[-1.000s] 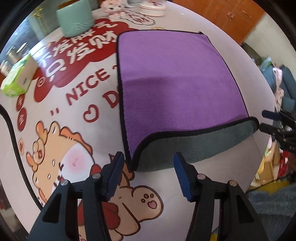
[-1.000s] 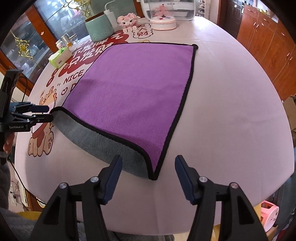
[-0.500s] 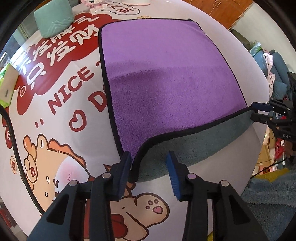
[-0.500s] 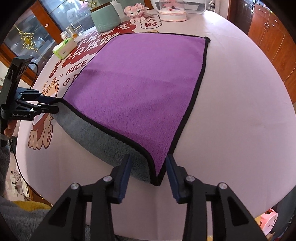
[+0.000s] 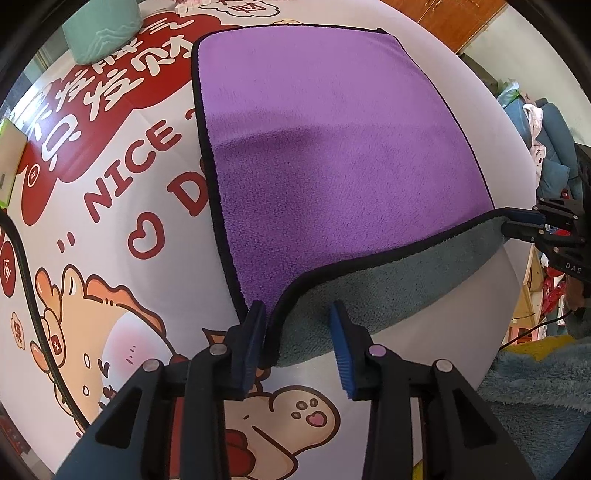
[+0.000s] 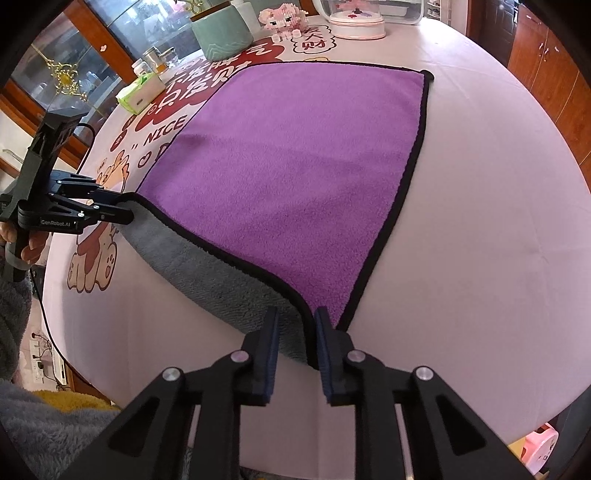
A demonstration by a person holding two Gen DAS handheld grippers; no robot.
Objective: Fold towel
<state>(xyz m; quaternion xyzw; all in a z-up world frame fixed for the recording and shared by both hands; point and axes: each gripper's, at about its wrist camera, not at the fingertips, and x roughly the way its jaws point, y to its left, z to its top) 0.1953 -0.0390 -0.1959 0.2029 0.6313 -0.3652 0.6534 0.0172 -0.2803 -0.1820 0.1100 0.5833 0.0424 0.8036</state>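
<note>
A purple towel [image 5: 332, 155] with a black hem and a grey underside lies spread on a round table; it also shows in the right wrist view [image 6: 295, 166]. Its near edge is lifted, showing grey. My left gripper [image 5: 297, 339] stands around the near left corner, jaws partly closed with a gap. In the right wrist view the left gripper [image 6: 125, 210] seems to pinch that corner. My right gripper [image 6: 295, 350] is narrowly parted around the near right corner, the hem between its pads. In the left wrist view the right gripper [image 5: 517, 225] sits on that corner.
The tablecloth [image 5: 122, 206] has red lettering and cartoon prints. A mint-green container [image 6: 221, 33], a tissue pack [image 6: 142, 92], a block toy [image 6: 282, 16] and a white covered dish [image 6: 356, 22] stand at the far side. Wooden cabinets stand at the right.
Both grippers have moved in onto the near towel corners and narrowed their jaws. The near edge of the towel is lifted higher.
</note>
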